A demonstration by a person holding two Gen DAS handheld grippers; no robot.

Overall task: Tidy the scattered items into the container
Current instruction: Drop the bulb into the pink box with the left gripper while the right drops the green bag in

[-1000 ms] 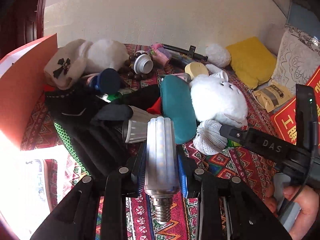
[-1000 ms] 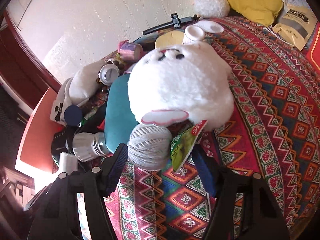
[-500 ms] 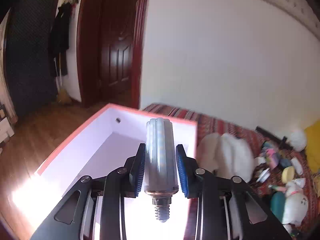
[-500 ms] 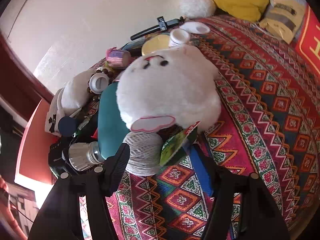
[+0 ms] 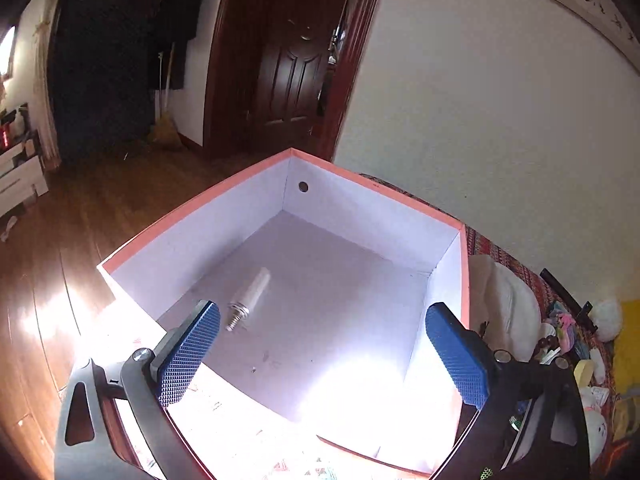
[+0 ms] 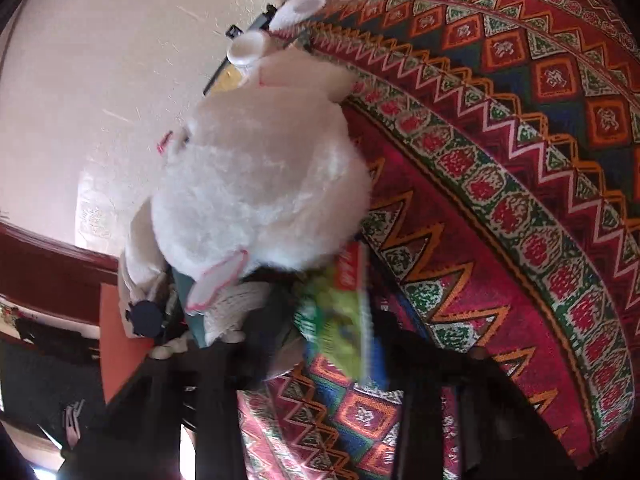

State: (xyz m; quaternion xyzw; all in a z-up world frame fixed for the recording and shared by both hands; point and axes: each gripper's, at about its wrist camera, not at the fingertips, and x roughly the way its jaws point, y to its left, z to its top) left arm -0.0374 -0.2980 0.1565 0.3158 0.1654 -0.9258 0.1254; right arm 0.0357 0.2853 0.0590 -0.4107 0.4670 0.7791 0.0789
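Left gripper (image 5: 322,354) above orange-rimmed white box (image 5: 463,276), jaws opening wide, nothing between. LED bulb (image 5: 249,295) lies on box floor, near left side.

Right gripper (image 6: 316,344) low over patterned cloth (image 6: 520,184), jaws closing around green packet (image 6: 340,316); picture blurred, contact unclear. White plush rabbit (image 6: 256,184) and yarn ball (image 6: 236,304) press close.

Risks: thin packet slipping out; closing jaws snagging yarn or plush, dragging neighbours along.

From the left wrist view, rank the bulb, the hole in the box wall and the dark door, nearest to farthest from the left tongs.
1. Bulb: on the box floor, just past the opening left tongs.
2. Hole: far box wall.
3. Dark door: across the room.
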